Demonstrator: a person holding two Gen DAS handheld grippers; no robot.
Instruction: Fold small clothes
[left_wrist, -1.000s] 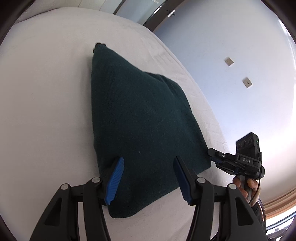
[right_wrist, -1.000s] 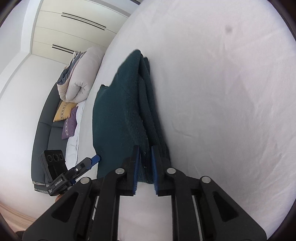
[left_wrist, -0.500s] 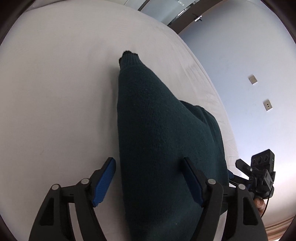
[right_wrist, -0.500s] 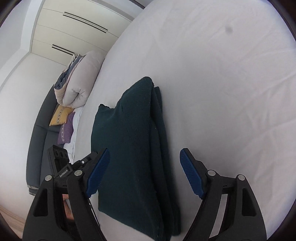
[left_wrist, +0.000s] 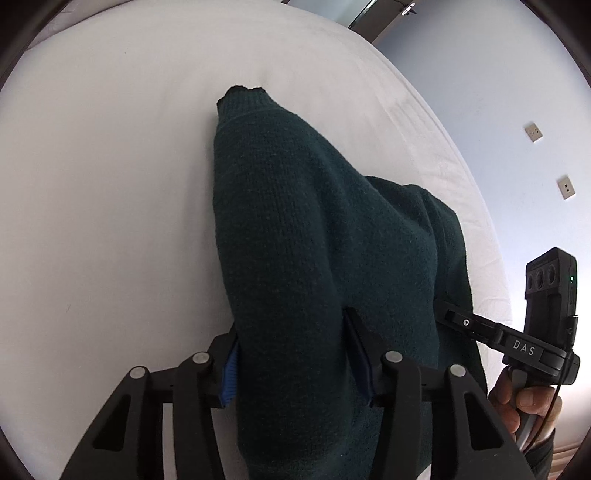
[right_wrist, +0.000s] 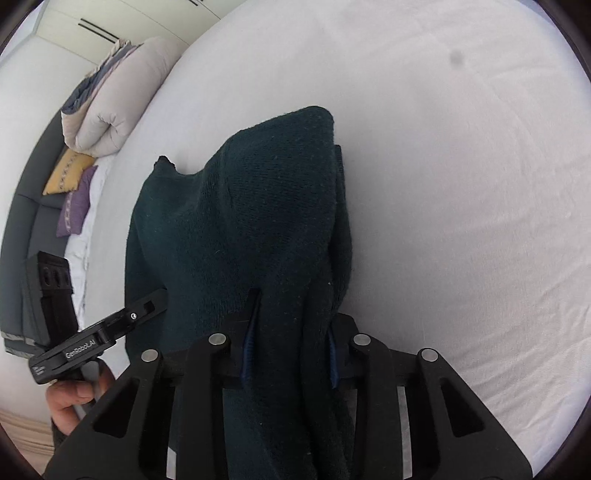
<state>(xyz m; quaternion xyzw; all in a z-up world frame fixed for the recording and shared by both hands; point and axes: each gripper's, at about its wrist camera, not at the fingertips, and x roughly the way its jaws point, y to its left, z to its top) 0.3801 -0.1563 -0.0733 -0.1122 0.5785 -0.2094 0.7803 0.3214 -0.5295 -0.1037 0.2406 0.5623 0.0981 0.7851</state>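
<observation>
Sweater: dark green knit sweater (left_wrist: 303, 236), folded into a thick bundle, lying on the white bed (left_wrist: 110, 184) with its near end raised into my two hand-held grippers.
Far end of sweater: a ribbed edge (left_wrist: 242, 98) rests on the bed, at the end farthest from me.
My left hand-held gripper (left_wrist: 291, 354): jaws closing, the sweater's near left fold bunched between the blue pads, both pads pressed into the knit.
My right hand-held gripper (right_wrist: 290, 343): jaws closing to a narrow gap, pinching the sweater's near right edge, layers of cloth squeezed between the pads.
My right hand (left_wrist: 524, 402): seen from the left wrist view, just right of the sweater, wrapped round the gripper's handle.
My left hand (right_wrist: 74, 398): seen from the right wrist view, just left of the sweater, on its handle.
Rolled duvet (right_wrist: 110, 103): pale, well beyond the sweater to the left.
Cushions (right_wrist: 70, 192): yellow and purple, below the duvet, left of the sweater, on a grey sofa (right_wrist: 22, 236).
</observation>
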